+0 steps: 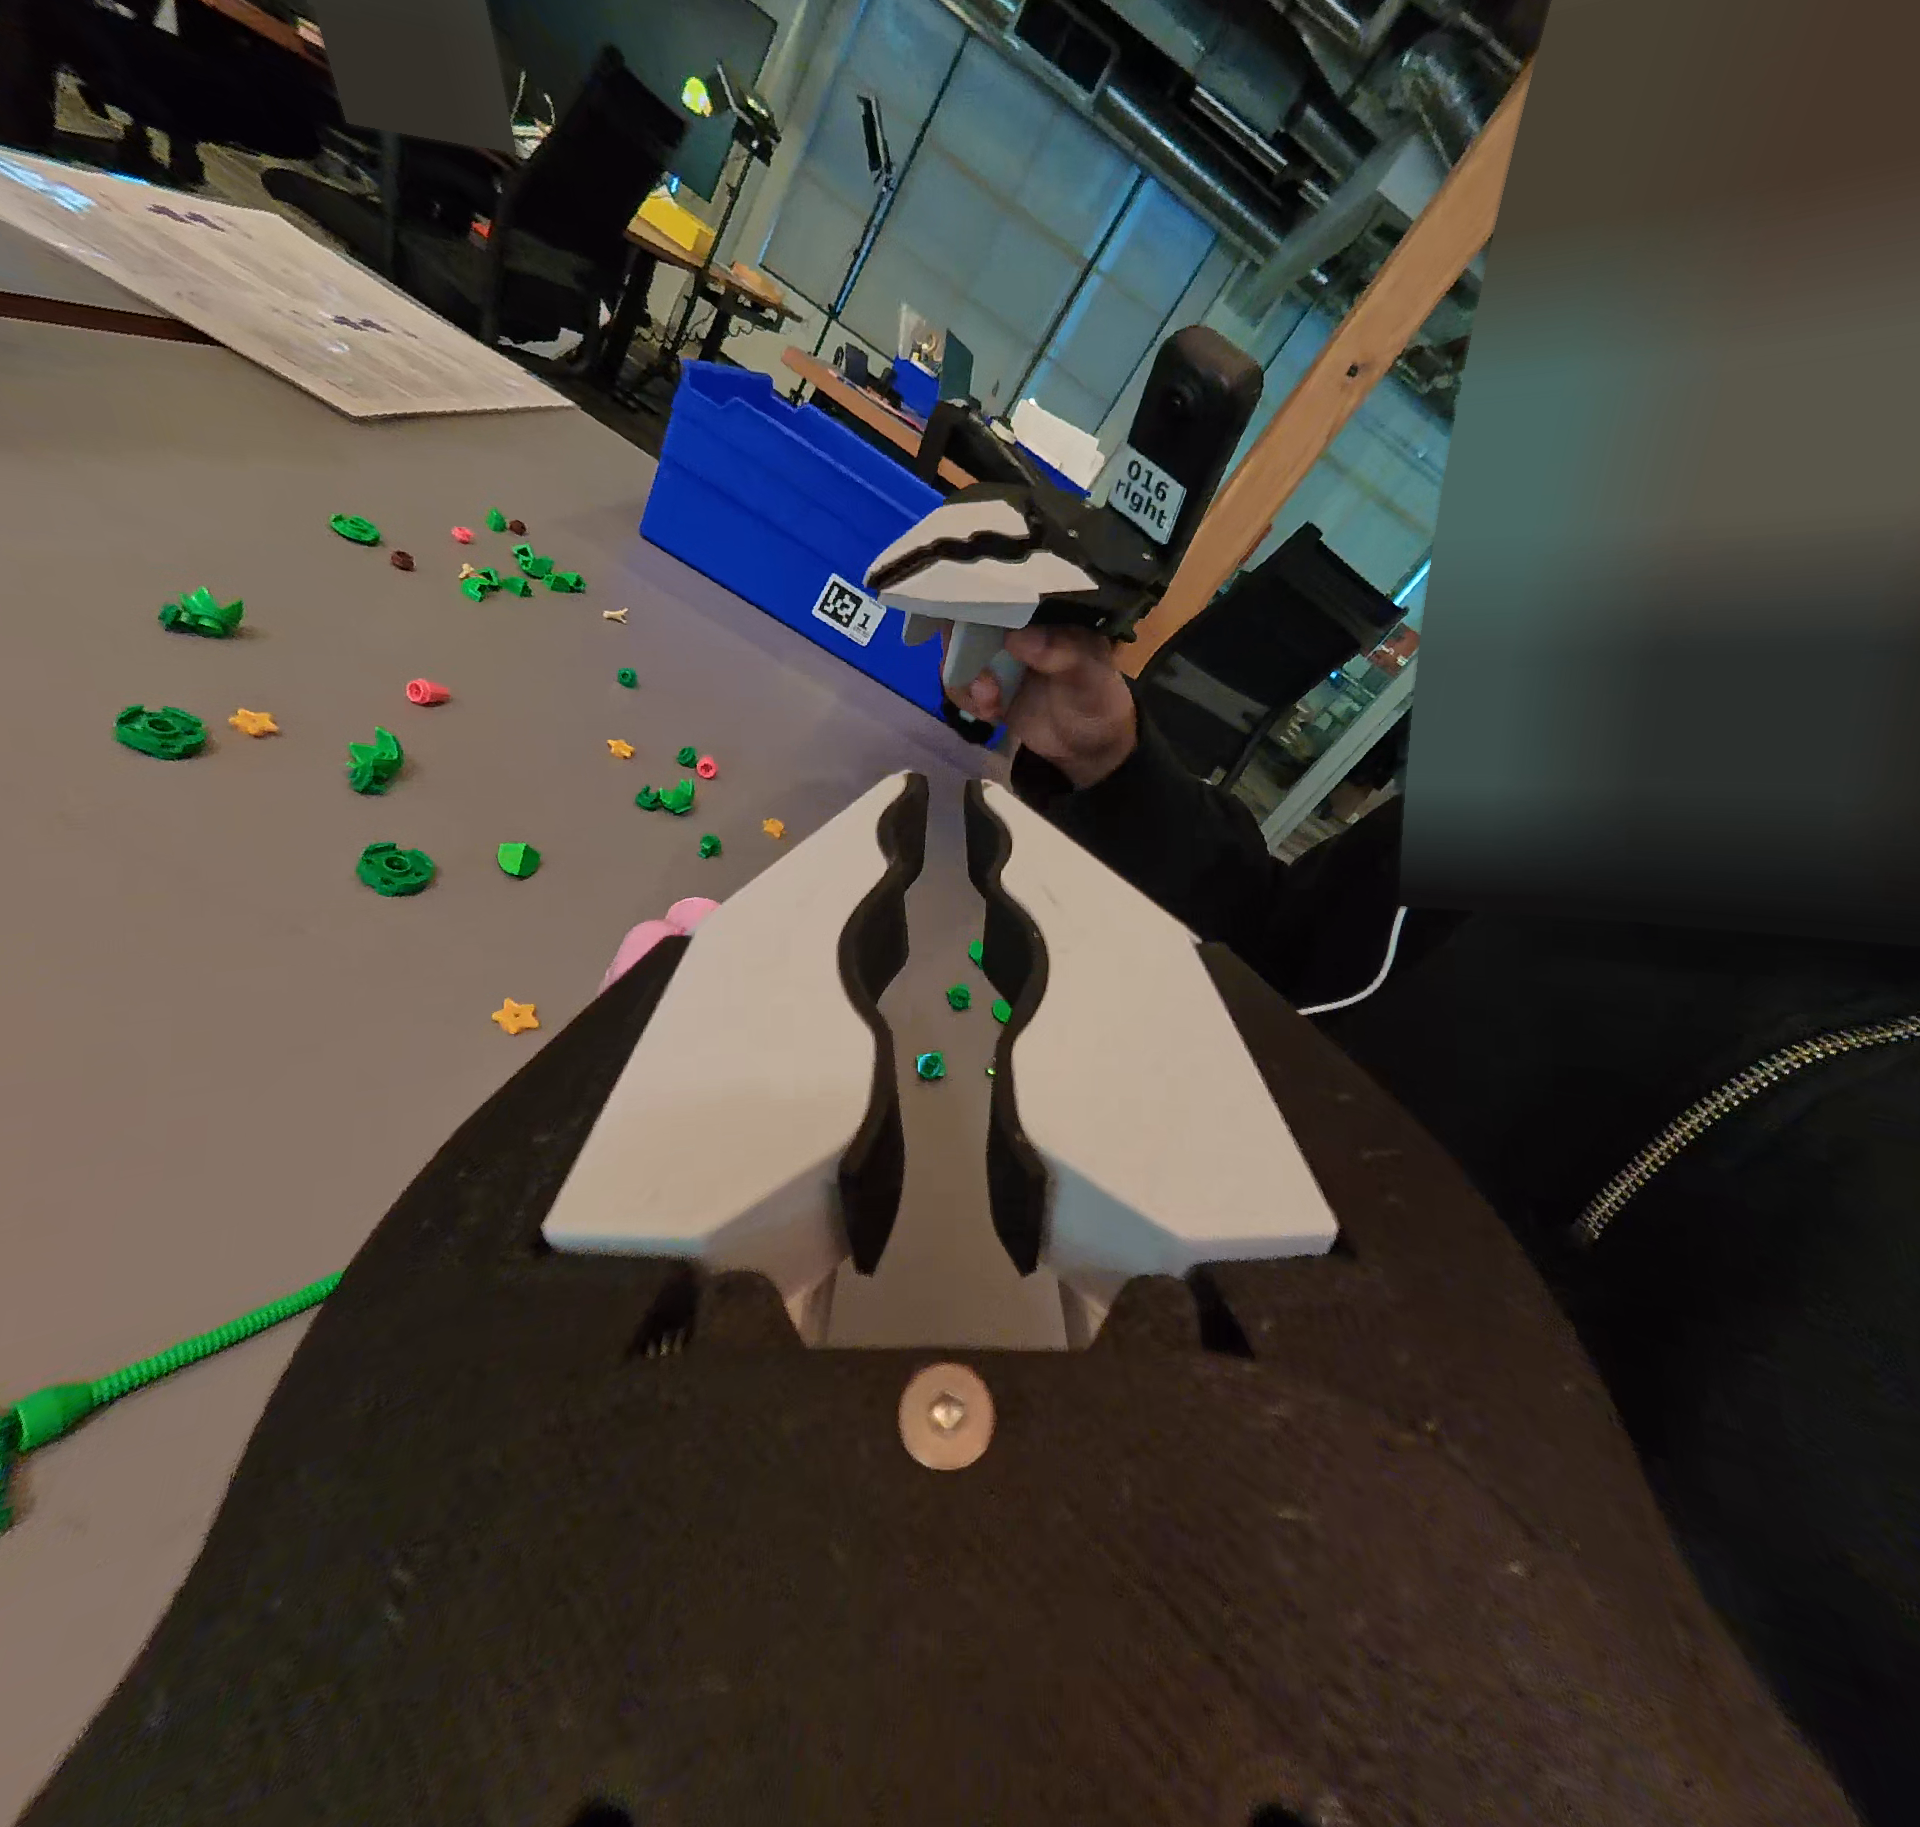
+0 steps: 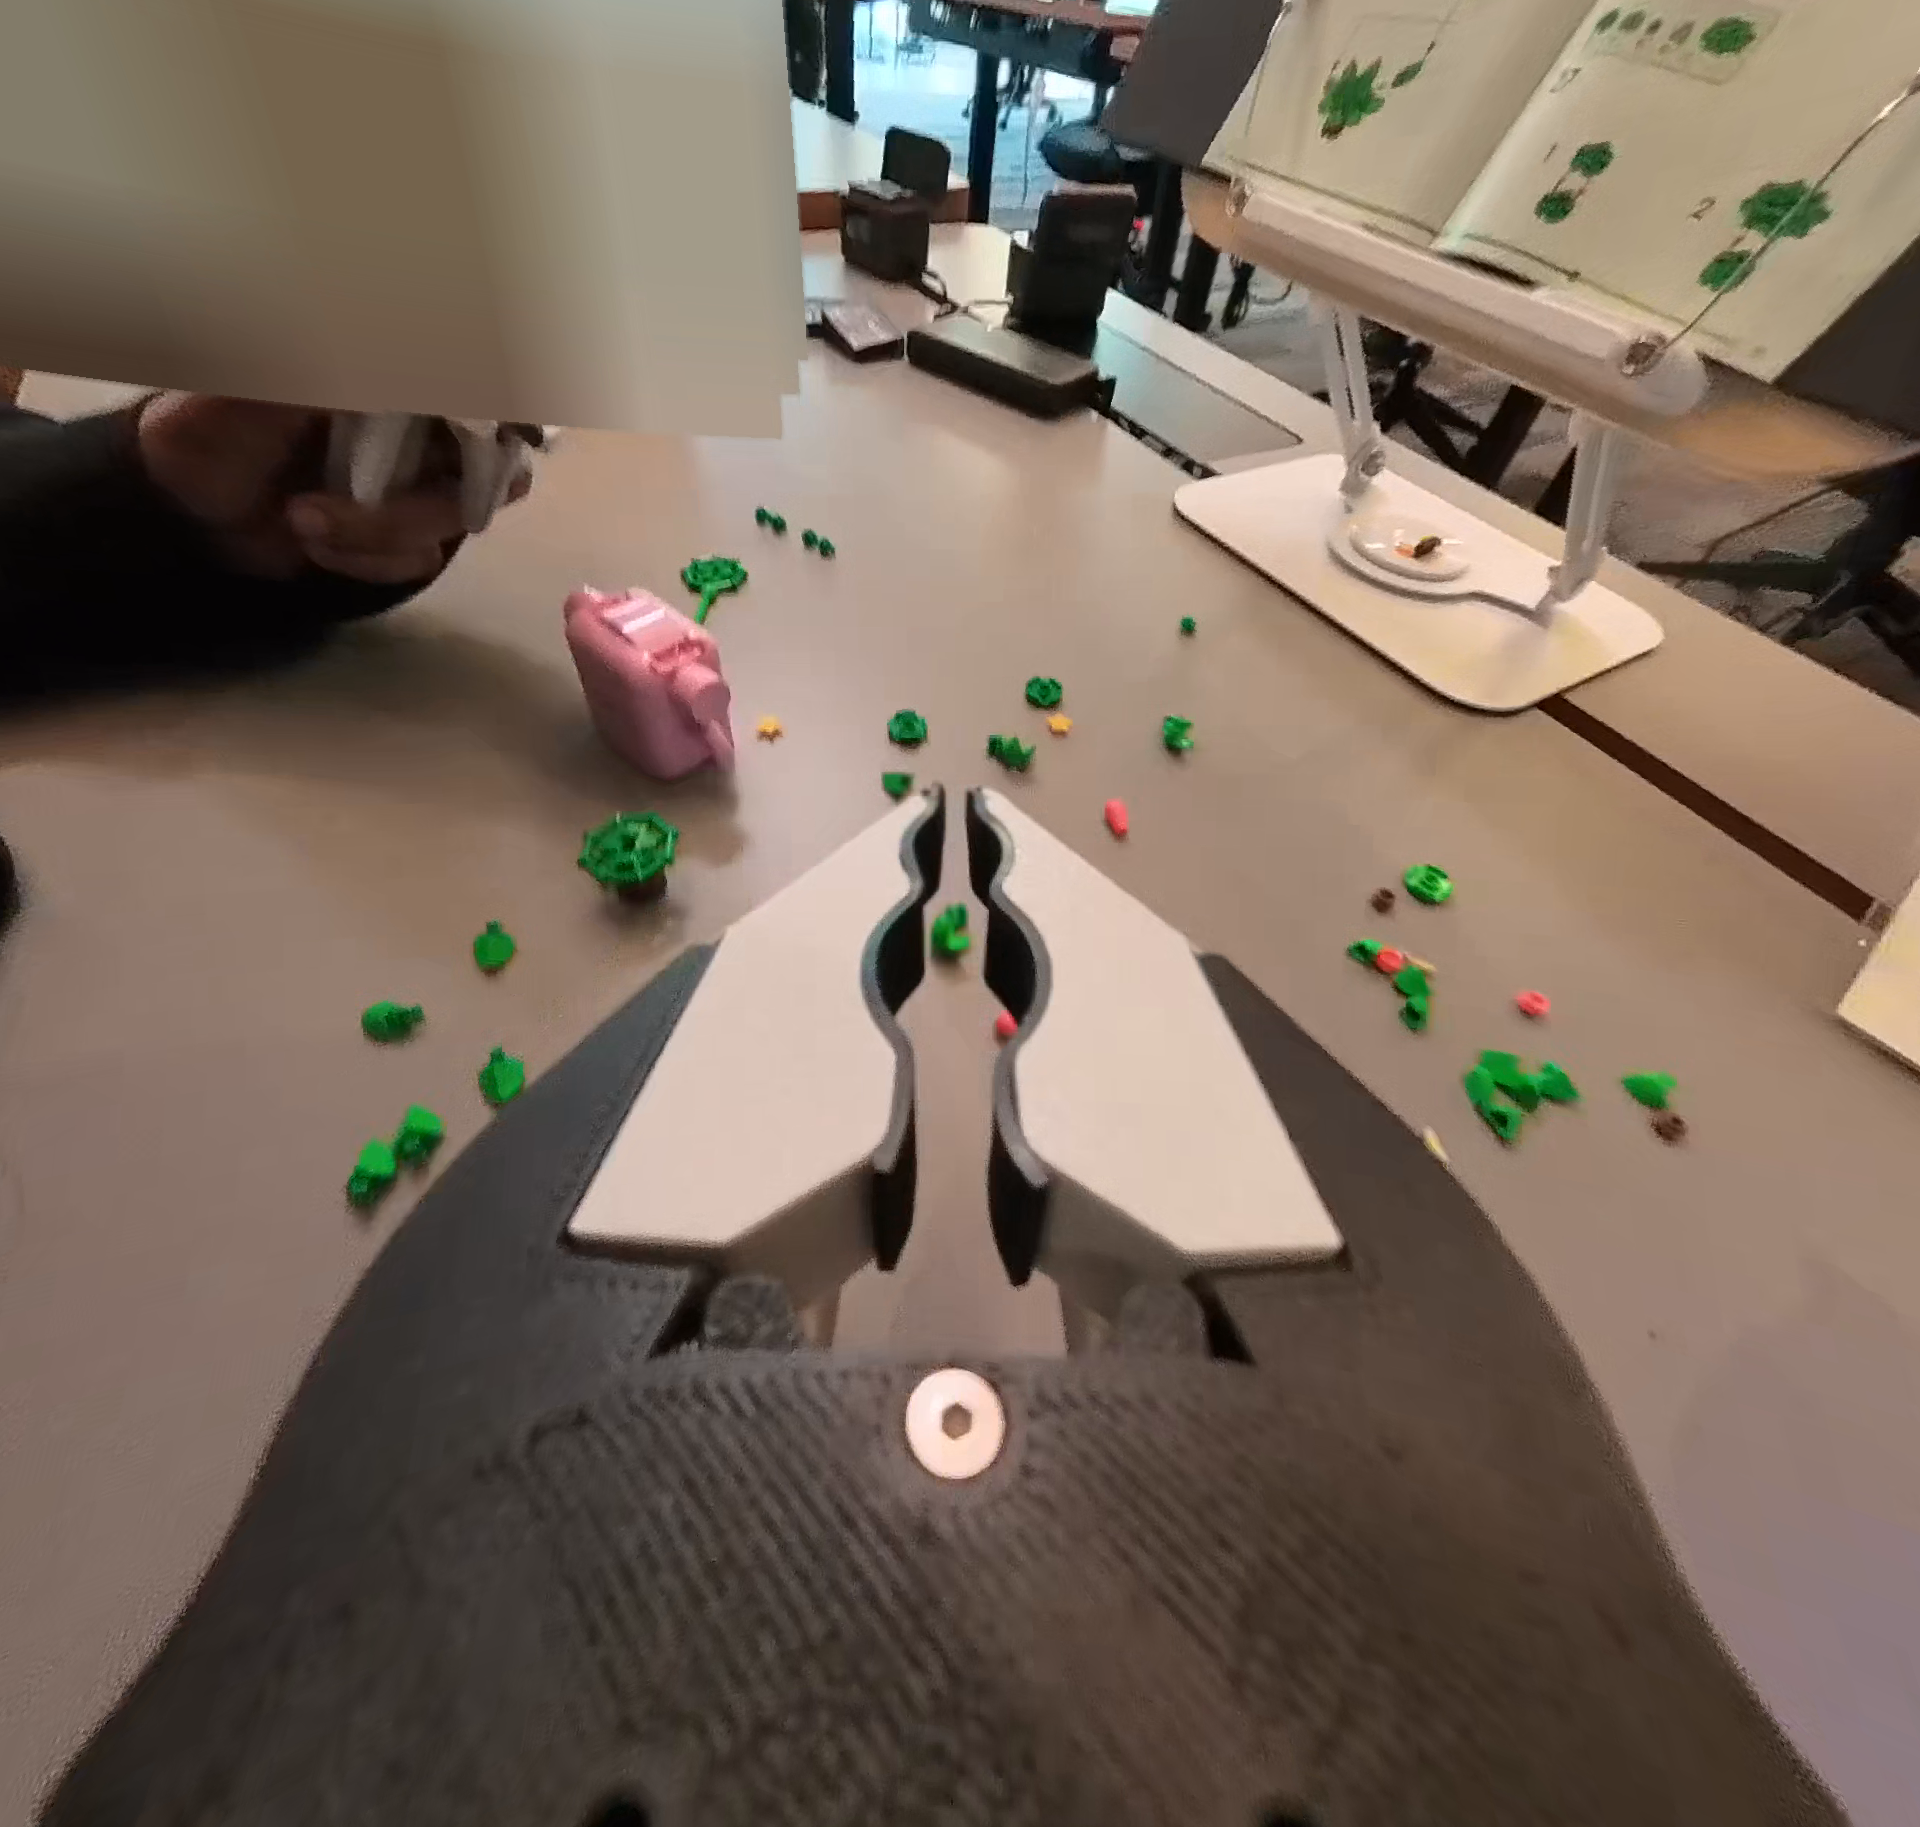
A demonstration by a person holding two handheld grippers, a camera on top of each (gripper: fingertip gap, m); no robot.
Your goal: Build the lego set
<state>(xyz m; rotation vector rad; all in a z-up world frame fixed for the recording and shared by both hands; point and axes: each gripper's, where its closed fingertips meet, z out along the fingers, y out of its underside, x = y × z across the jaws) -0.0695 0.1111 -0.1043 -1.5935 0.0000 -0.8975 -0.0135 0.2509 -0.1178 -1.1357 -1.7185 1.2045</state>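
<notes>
Small Lego parts lie scattered on the grey table point(image 1: 208, 1102): green round plates point(image 1: 159, 732), green leaf pieces point(image 1: 374, 761), yellow stars point(image 1: 514, 1016) and a pink cone point(image 1: 426, 691). In the right wrist view a pink brick build point(image 2: 649, 681) stands at centre left, with a round green leafy piece on a brown stub point(image 2: 629, 847) beside it. My left gripper point(image 1: 943, 790) is empty, jaws almost together, above the table's near part. My right gripper point(image 2: 954, 795) is empty too, jaws nearly touching, over loose green parts point(image 2: 949, 930). It also shows in the left wrist view point(image 1: 883, 577), held above the table.
A blue bin point(image 1: 769, 499) stands at the table's far edge. An instruction booklet point(image 2: 1558, 115) rests on a white stand point(image 2: 1455, 572) at the right. Black boxes point(image 2: 997, 354) sit at the back. A green braided cable point(image 1: 156, 1362) lies near left. A hand point(image 2: 312, 510) is at left. About 15 cm separates my left fingertips from my right.
</notes>
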